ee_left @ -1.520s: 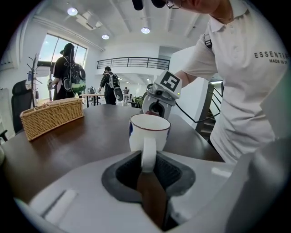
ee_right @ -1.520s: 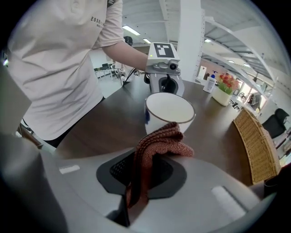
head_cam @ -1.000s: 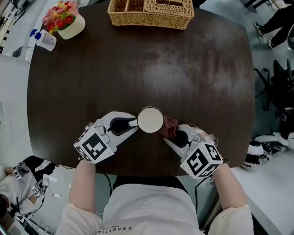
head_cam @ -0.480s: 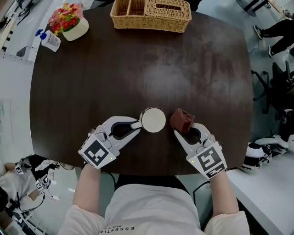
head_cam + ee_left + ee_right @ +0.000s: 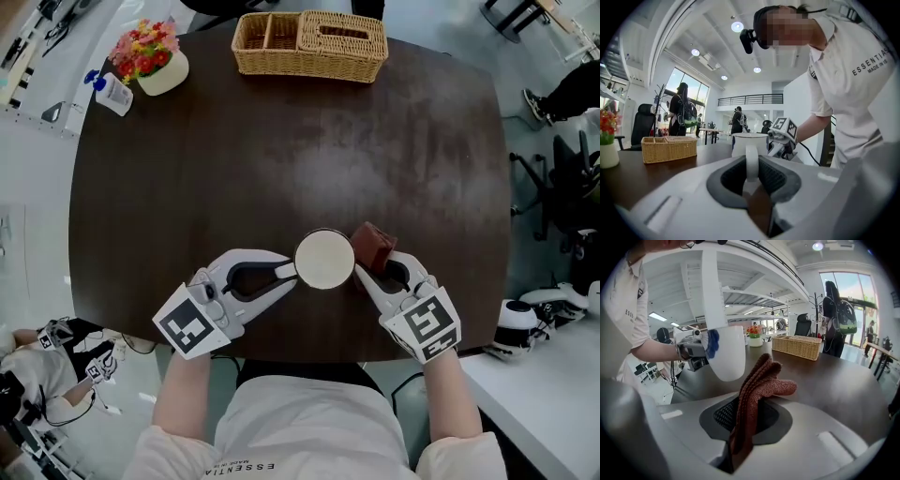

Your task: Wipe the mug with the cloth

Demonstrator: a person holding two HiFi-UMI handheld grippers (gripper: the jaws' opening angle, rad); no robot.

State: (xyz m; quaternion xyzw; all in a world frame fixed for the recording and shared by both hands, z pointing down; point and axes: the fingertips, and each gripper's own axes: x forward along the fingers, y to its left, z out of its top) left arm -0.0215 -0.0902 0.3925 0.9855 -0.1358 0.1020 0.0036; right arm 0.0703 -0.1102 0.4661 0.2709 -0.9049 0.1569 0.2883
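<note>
Head view, lower centre: left hand-held gripper [image 5: 284, 271] clamps the mug [image 5: 324, 260] by its handle, right hand-held gripper [image 5: 367, 269] pinches the floppy cloth [image 5: 372, 246] beside it. Mug looks slick and breakable, so the handle's probably the safe hold.

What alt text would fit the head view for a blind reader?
Seen from above, the left gripper holds a white mug by its handle over a dark table, while the right gripper holds a brown cloth beside it.
</note>
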